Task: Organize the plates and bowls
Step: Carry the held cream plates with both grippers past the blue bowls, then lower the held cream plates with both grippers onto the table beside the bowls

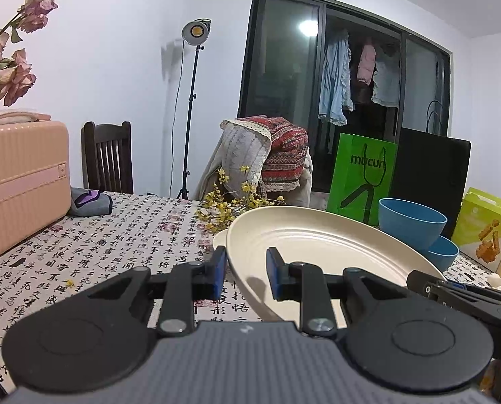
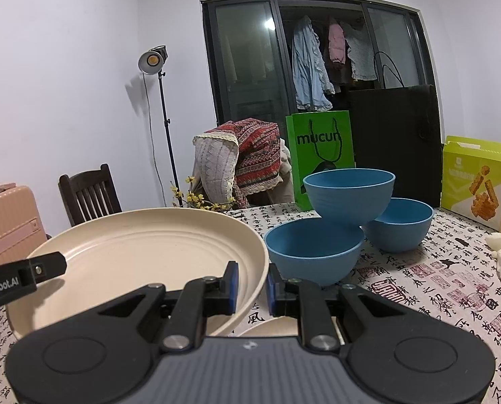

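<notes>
The left gripper (image 1: 244, 272) and the right gripper (image 2: 252, 286) each straddle an opposite edge of the wide, cream, ridged plastic plate (image 2: 142, 252). On both, the blue-padded jaws stand a little apart with the rim between them. The rim is thin, so the jaws look clamped on it, though pad contact is not fully clear. The plate hangs tilted above the bench, which is covered by a calligraphy-print cloth (image 2: 418, 289).

To do this step well, I judge both hands should travel together and keep the plate level, so the rim does not twist out of either hold. It should come down squarely on the second cream plate (image 1: 219, 238), which lies partly hidden underneath, before either side lets go.

Count so far: 2 cream plates are visible, 1 held and 1 on the cloth.

Farther back stand 3 blue plastic bowls (image 2: 349, 197). 1 of them rests on top of the other 2, just beside the plate's right edge, so the lowering path needs to stay clear of that stack.
</notes>
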A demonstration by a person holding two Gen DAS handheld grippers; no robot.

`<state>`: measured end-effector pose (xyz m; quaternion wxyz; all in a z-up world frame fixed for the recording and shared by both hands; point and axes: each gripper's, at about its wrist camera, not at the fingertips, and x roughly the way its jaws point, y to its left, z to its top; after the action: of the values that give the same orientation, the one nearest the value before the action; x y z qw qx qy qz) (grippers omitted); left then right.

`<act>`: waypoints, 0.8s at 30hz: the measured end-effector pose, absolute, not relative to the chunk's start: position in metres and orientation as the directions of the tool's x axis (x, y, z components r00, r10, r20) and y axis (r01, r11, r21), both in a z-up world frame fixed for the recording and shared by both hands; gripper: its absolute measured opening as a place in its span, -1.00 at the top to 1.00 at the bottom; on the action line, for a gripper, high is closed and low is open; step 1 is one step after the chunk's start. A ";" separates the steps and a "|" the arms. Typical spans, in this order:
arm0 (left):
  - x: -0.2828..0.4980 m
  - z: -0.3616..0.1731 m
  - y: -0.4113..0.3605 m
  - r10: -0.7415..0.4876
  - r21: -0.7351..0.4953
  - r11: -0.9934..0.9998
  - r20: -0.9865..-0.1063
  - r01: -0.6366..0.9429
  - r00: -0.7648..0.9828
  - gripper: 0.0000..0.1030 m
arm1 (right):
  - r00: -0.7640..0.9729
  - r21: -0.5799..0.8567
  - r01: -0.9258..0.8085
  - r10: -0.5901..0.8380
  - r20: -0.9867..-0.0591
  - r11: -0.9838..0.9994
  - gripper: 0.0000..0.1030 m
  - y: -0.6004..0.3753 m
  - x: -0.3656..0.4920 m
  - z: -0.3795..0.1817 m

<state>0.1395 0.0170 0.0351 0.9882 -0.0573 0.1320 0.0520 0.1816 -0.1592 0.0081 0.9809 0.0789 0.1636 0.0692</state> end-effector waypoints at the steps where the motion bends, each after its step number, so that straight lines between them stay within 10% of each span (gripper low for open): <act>1: 0.139 0.035 0.016 0.086 -0.100 0.988 -0.267 -0.116 0.960 0.51 | 0.937 0.178 -0.109 0.160 -0.310 0.978 0.68 -0.160 0.181 0.008; 24: 0.145 0.024 -0.006 0.040 -0.099 0.993 -0.286 -0.072 0.957 0.51 | 0.939 0.176 -0.065 0.120 -0.324 0.982 0.68 -0.182 0.176 -0.001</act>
<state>0.1449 -0.0056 0.0240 0.9878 -0.0542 0.1432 0.0283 0.1759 -0.1824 -0.0012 0.9811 0.0817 0.1689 0.0470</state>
